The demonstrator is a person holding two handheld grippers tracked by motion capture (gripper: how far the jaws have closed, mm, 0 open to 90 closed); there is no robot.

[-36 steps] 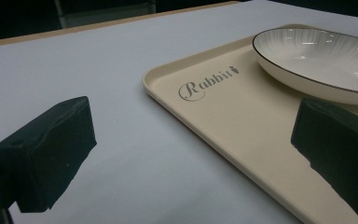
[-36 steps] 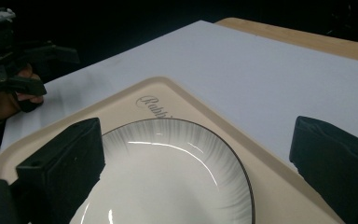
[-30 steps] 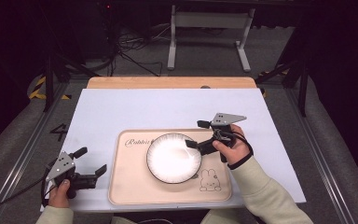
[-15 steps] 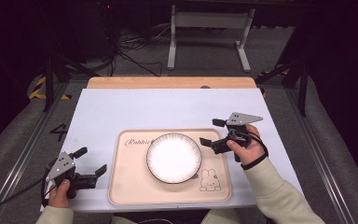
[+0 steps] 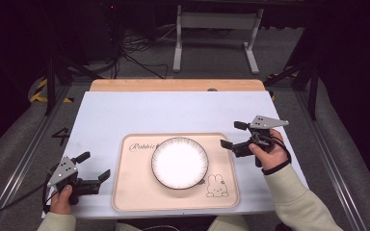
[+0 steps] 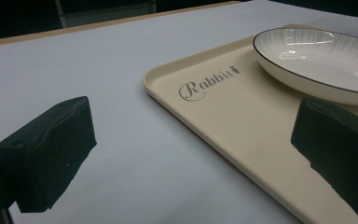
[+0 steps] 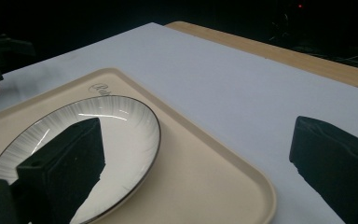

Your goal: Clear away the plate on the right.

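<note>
A white plate with a thin dark rim (image 5: 179,162) lies in the middle of a beige tray (image 5: 135,188) printed with "Rabbit" and a small bunny. My right gripper (image 5: 232,134) hovers open just past the tray's right edge, holding nothing. Its own view shows the plate (image 7: 121,126) behind its left jaw and the tray corner (image 7: 214,182) between the jaws. My left gripper (image 5: 94,165) is open and empty near the tray's front left corner. From there I see the tray edge (image 6: 223,126) and the plate (image 6: 317,60) at upper right.
The tray rests on a white table top (image 5: 173,113) with a wooden strip (image 5: 173,85) along the far edge. Metal rails run down both sides, and a stand's legs (image 5: 214,38) and cables lie on the floor beyond.
My right gripper has drawn back to the right, from the plate's right rim to beyond the tray's edge, still open. The left gripper has not moved.
</note>
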